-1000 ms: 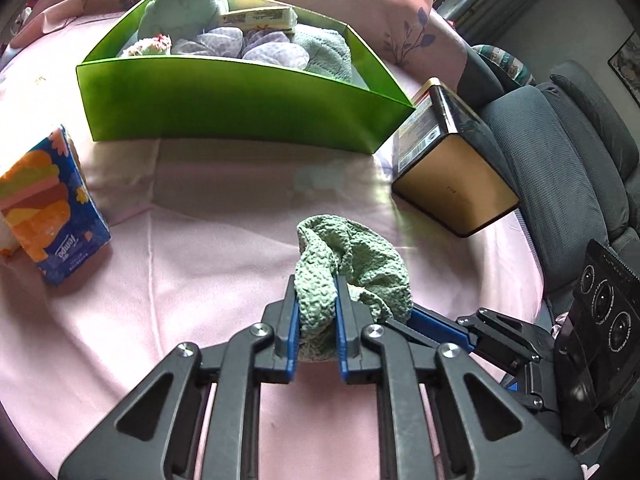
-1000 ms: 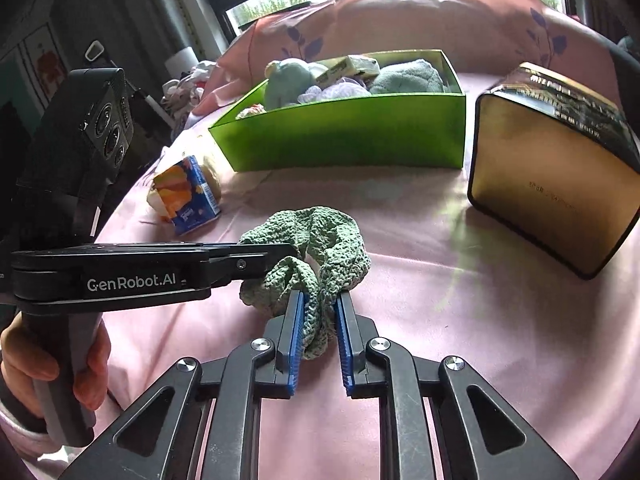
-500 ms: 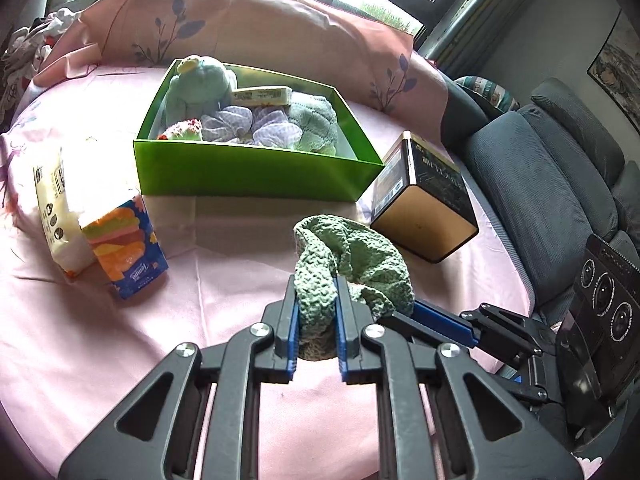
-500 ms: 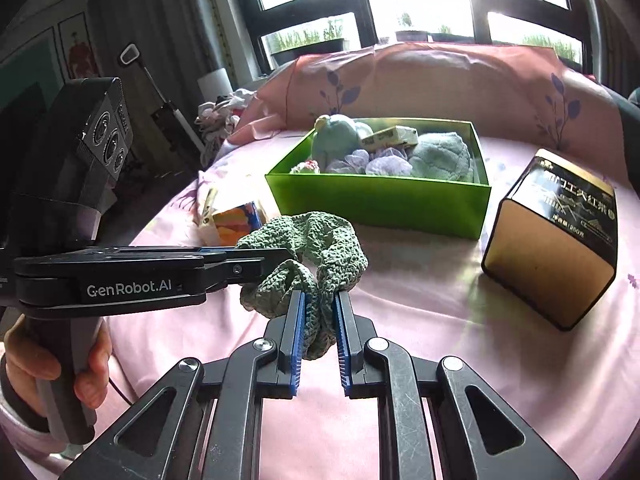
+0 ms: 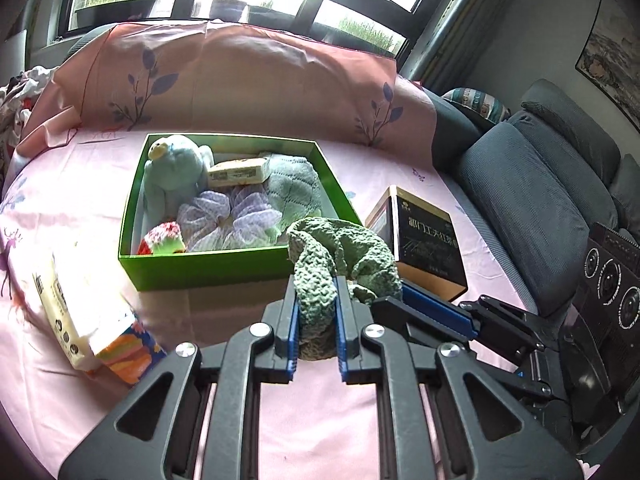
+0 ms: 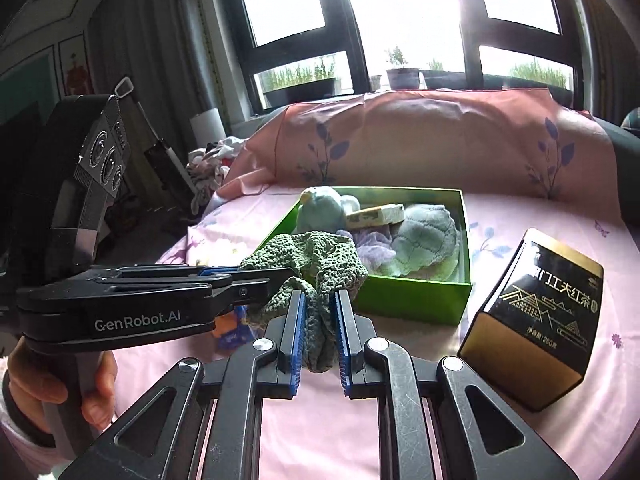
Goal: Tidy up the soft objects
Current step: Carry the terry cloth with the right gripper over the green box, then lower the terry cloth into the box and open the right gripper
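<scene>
Left wrist view: the left hand-held gripper [image 5: 316,316] is pinching one fold of the green knit cloth [image 5: 340,256], its jaws narrow on the fabric.
Right wrist view: the right hand-held gripper [image 6: 318,328] is clamping another fold of the same cloth [image 6: 316,264], jaws equally narrow.
Cloth position: it is hanging between both grippers, above the pink worktop [image 5: 240,400], just in front of the green box [image 5: 200,268].
Box state: it is already holding a plush toy [image 5: 172,176], a towel [image 5: 292,192] and purple puffs [image 5: 224,220], so free room is looking tight.
Risk, snag: a drooping end could be catching the box wall and dragging it.
Risk, uneven release: one side letting go first would be leaving the cloth draped over the rim.
Risk, neighbour: the tea tin [image 6: 536,320] is standing near the box and could get knocked.
</scene>
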Demonstrator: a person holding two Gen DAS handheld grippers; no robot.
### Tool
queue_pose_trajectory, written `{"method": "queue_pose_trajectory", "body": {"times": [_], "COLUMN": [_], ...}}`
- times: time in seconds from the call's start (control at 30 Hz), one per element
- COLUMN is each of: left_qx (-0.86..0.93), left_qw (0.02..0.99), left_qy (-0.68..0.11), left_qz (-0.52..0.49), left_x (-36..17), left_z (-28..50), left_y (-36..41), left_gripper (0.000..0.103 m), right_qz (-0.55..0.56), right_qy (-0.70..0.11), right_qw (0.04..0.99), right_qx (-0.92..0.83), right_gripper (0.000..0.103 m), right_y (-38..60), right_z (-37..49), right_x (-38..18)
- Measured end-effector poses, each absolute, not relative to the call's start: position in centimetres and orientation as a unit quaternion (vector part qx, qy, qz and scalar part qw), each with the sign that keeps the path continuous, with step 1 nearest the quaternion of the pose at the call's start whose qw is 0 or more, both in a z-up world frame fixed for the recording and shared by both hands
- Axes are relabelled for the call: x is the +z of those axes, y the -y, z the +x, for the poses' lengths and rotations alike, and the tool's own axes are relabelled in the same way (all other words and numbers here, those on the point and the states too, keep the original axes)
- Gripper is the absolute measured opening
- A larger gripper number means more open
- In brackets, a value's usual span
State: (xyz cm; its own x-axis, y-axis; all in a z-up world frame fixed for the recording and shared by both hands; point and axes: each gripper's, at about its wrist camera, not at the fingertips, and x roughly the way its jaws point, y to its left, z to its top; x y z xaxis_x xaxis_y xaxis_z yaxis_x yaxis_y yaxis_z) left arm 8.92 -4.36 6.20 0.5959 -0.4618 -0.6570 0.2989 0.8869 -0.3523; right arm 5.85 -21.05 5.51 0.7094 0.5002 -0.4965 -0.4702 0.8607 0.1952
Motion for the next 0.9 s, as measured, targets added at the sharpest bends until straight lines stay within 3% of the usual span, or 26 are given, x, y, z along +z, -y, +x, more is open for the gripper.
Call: {"method": "queue_pose_trajectory", "body": {"times": [0.43,0.9], "left_qx": [-0.188,-0.143], "left_qw": [0.884,0.868], "left_qy": [-0.420,-0.474], "left_qz": [-0.084,-0.047], "left_x": [5.7,0.6], "left_z": [18.8,24.8], "left_y": [5.0,6.2], "left_gripper": [0.013,0.015], "right_qz": [0.026,0.023], "right_qy": [-0.289,-0.385], "right_qw": [0.924,0.898], "right_qx": [0.247,0.211], "right_gripper": [0.016,0.016], "right_y": [20.7,19.5], "right_z": [15.2,23.2], "right_x": [5.9,0.0]}}
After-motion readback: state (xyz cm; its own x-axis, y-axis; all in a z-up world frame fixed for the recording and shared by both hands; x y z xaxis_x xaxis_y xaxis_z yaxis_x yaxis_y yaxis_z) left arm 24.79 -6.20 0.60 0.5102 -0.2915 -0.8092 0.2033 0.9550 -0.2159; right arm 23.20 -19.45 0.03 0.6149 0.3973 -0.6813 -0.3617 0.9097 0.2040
